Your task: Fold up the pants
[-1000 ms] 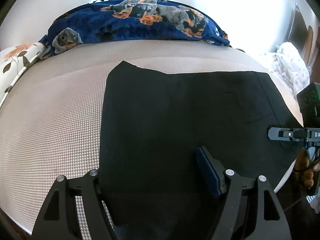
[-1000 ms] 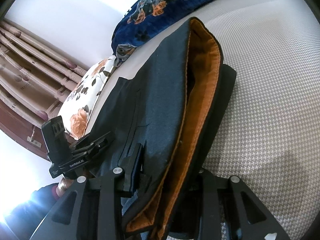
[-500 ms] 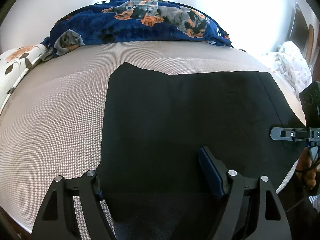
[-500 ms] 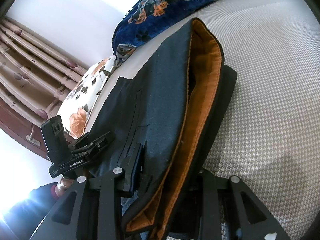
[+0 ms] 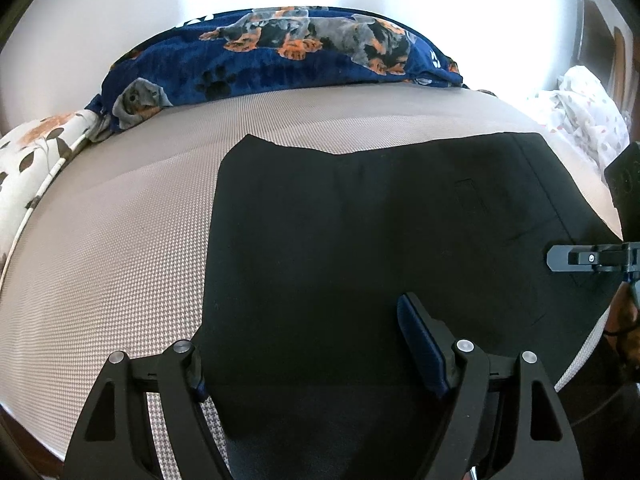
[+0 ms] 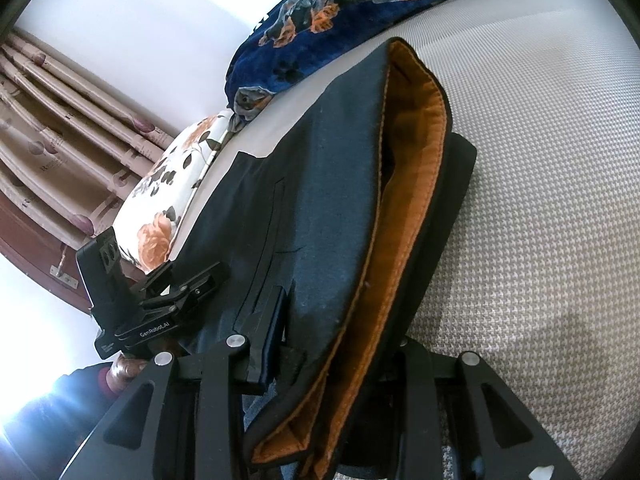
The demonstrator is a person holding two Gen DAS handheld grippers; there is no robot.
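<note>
Judging by the folded pants (image 5: 380, 264) on the bed (image 5: 100, 280), one fold remains; waistband clamped by right gripper (image 6: 336, 344), left gripper (image 5: 316, 356) spread over the near edge.

pants (image 5: 360, 240) near edge cut off below

Pants (image 5: 360, 240) are showing black outside, with an orange lining (image 6: 404, 208) at the waistband. The bedcover (image 5: 100, 248) is showing a beige-and-white houndstooth weave. The blanket (image 5: 304, 60) is showing navy with grey-and-orange dogs. The pillow (image 6: 168, 208) is showing white with orange flowers.
</note>
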